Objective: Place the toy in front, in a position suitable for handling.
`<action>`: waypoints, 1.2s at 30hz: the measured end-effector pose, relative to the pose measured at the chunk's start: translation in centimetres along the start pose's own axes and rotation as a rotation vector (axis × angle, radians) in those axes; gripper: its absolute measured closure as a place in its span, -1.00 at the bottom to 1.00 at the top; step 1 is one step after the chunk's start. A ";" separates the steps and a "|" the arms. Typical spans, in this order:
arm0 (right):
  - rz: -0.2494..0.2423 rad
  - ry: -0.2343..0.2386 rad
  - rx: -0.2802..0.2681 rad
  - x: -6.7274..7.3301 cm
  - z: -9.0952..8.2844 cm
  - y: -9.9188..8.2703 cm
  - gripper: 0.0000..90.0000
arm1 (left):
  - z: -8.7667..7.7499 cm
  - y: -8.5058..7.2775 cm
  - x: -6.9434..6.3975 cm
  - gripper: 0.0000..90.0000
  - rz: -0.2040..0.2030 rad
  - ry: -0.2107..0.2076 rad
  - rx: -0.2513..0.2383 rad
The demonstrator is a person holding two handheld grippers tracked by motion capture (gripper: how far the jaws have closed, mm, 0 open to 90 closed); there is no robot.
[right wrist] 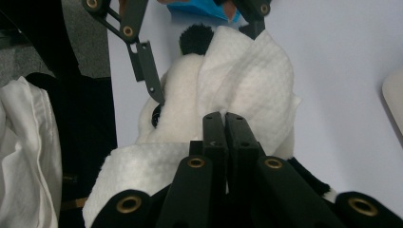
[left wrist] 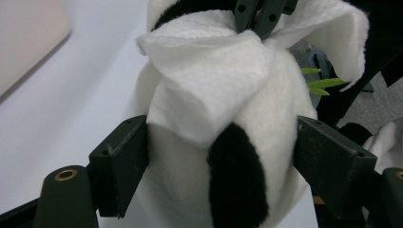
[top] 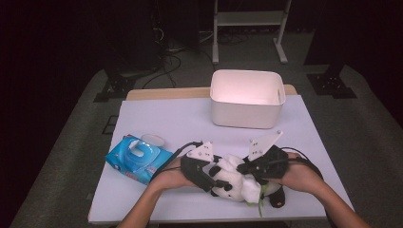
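A black and white panda plush (top: 228, 184) lies near the table's front edge, with a white wipe (top: 232, 163) draped over it. My left gripper (left wrist: 221, 156) has its jaws on either side of the panda's head (left wrist: 190, 190), and both pads touch the fur. My right gripper (right wrist: 223, 126) is shut on a fold of the wipe (right wrist: 247, 80) on top of the panda. From above, the left gripper (top: 214, 178) meets the plush from the left and the right gripper (top: 244, 167) from the right. The wipe (left wrist: 209, 71) hides most of the panda's face.
A blue pack of wet wipes (top: 138, 159) lies at the left, with a small clear lid (top: 153, 139) behind it. A white bin (top: 247, 97) stands at the back of the white table (top: 166, 118). Green leaves (top: 260, 199) stick out from the plush.
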State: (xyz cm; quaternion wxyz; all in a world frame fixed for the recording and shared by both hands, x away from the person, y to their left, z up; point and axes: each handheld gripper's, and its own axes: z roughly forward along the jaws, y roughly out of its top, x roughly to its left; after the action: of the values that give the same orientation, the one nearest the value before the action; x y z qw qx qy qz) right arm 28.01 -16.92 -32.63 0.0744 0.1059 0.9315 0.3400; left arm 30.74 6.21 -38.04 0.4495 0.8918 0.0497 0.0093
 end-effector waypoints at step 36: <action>0.036 0.017 -0.037 -1.6 -1.9 -0.9 0.79 | -1.4 -0.6 -0.6 -0.01 0.140 0.096 -0.008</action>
State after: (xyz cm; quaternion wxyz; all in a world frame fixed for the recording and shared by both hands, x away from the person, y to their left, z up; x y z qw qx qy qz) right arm 28.97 -19.18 -31.65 0.0623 0.1181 0.9236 0.3593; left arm 30.03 7.68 -37.66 0.4483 0.8899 0.0087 0.0838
